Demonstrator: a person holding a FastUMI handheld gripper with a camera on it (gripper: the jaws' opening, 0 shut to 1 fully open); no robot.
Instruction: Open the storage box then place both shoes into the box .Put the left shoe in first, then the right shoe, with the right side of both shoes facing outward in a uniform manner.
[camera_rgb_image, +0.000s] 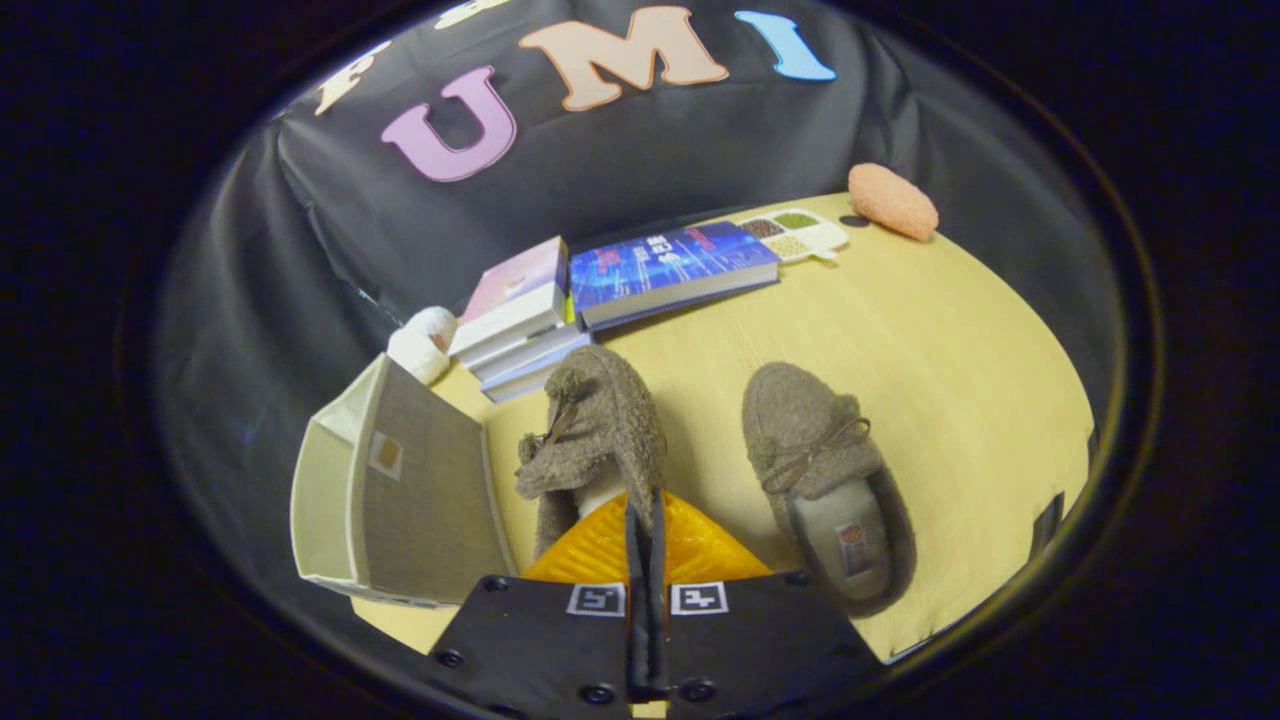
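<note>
Gripper: orange fingers pressed close together, pinching the heel edge of the left slipper; a thin strip of the slipper's rim sits in the narrow gap.
Held slipper: grey-brown woolly moccasin with a bow, tilted on its side, toe pointing away from the fingers, heel raised at the finger tips.
Second slipper: same kind, lying flat on the table, sole down, opening up, just right of the fingers and apart from the held one; a small label shows on its insole.
Storage box: pale box left of the fingers, beside the held slipper; its grey flap stands up, open side hard to make out from here.
Table: light wood top, carries everything.
Books: small stack beyond the held slipper; a blue-covered book lies just to its right.
White soft object: left of the stack, behind the box.
Compartment tray: beyond the blue book, holds grains or seeds.
Orange fuzzy object: farthest back, near the cloth wall.
</note>
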